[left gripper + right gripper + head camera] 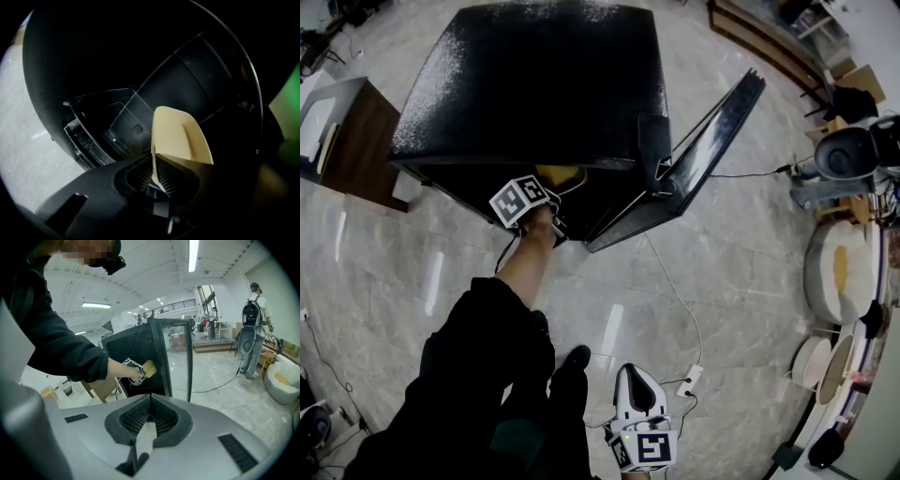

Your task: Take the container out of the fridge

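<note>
A small black fridge point(534, 84) stands on the marble floor with its door point(694, 159) swung open to the right. In its opening sits a cream container point(558, 174). My left gripper point(547, 195) reaches into that opening. In the left gripper view its jaws are shut on the container's point(180, 136) thin rim, pinched at my left gripper point(153, 165). The right gripper view shows the same grip from the side, with the container point(149, 367) at the fridge's point(131, 352) front. My right gripper point(150, 398) hangs low near my legs point(635, 373), shut and empty.
Clear plastic shelves point(101, 126) line the fridge's dark inside. A wooden cabinet point(352, 141) stands left of the fridge. A cable and power strip point(689, 380) lie on the floor. Round white tubs point(839, 267) sit at the right. A person with a backpack point(253, 329) stands far off.
</note>
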`<state>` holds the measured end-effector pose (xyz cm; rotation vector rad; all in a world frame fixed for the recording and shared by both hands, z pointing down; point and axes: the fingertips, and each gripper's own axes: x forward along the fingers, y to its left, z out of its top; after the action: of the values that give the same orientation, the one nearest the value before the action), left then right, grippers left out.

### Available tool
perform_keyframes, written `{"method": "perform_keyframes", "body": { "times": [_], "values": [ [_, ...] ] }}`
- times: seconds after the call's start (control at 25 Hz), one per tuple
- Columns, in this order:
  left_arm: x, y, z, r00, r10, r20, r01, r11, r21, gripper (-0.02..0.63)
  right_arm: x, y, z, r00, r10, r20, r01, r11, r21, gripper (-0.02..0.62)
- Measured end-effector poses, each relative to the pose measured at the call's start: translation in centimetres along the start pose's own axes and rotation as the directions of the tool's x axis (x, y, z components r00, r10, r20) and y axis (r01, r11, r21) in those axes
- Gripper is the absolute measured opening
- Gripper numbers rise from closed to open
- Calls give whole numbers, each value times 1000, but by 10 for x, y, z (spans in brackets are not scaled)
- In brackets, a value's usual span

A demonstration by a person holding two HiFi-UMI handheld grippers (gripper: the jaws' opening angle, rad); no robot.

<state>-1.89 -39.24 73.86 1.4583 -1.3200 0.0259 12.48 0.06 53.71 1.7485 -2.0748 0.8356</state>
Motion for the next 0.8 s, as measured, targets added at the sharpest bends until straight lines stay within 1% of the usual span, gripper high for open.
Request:
{"method": "perform_keyframes", "body": {
  "times": [0.24, 0.8],
  "values": [
    [-13, -3, 6, 1000, -9, 6, 9, 1000, 26, 21, -4, 4, 0, 1000, 9, 17, -9, 1000, 6, 35],
    [-43, -8, 9, 999, -50, 14, 50, 998, 31, 21, -10, 18, -5, 998, 47, 30, -46, 999, -11, 35]
  ]
}}
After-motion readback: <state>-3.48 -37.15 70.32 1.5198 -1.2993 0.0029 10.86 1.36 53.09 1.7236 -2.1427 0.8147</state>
